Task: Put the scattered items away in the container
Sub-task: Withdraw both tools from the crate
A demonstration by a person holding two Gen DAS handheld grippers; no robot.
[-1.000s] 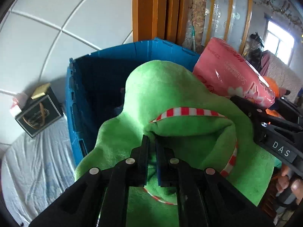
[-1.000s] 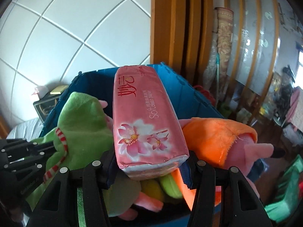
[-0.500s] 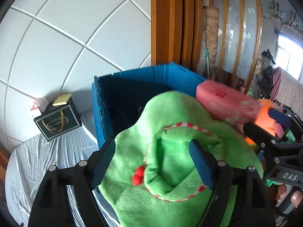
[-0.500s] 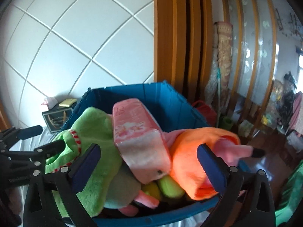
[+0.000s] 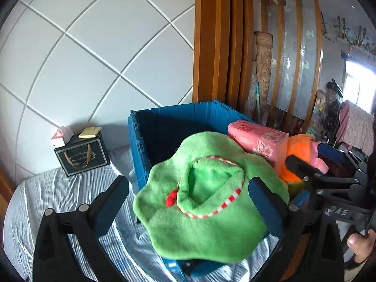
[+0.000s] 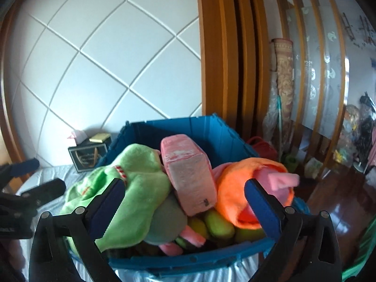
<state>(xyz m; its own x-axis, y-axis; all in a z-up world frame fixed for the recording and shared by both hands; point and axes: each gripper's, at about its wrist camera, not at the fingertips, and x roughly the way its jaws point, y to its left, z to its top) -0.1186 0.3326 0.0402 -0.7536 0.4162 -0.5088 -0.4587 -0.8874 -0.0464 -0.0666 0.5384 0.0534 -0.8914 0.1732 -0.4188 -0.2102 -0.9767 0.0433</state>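
Your blue crate (image 6: 211, 131) is heaped past its rim; green plush (image 5: 206, 202) droops over the near wall onto the striped sheet (image 5: 58, 195); only your right view shows the pink tissue pack (image 6: 190, 176) standing on end; left gripper (image 5: 188, 202) still spreading, right gripper (image 6: 183, 206) wide apart, both pinching nothing.

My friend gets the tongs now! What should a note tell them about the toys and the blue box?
Left tongs: jaws opening, nothing gripped; the green plush lies between them, draped over the near rim of the blue box.
Right tongs: open, empty.
Pink tissue pack and orange plush sit piled in the box.
Done: these items are in.
Left: perhaps push the green plush fully inside.
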